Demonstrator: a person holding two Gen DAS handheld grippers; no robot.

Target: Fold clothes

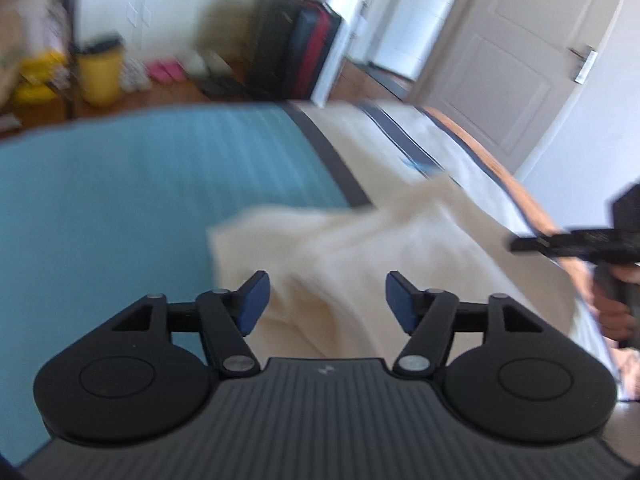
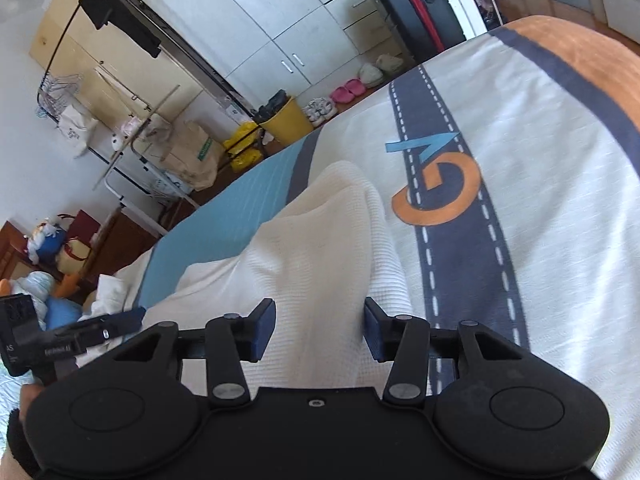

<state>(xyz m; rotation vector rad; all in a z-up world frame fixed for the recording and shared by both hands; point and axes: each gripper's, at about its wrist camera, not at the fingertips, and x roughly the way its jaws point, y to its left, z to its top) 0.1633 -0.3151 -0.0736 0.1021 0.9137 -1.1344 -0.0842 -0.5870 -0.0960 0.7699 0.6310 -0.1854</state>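
A cream waffle-knit garment [image 1: 360, 248] lies rumpled on the bed, with a raised fold [image 2: 320, 240] running away from me in the right wrist view. My left gripper [image 1: 328, 300] hovers over its near edge, jaws open, nothing pinched between the blue pads [image 1: 254, 300]. My right gripper [image 2: 320, 330] is open too; the cloth's ridge passes under the gap and the pads stand apart from it. Each gripper shows in the other's view: the right one [image 1: 580, 244] in a hand at the right edge, the left one [image 2: 80, 336] at the lower left.
The bed cover is blue [image 1: 120, 200] on one side and white with a dark road print [image 2: 460, 240] and an orange border on the other. Past the bed stand a black suitcase [image 2: 412, 8], a yellow bin [image 2: 286, 118], a clothes rack [image 2: 120, 40] and a door [image 1: 500, 60].
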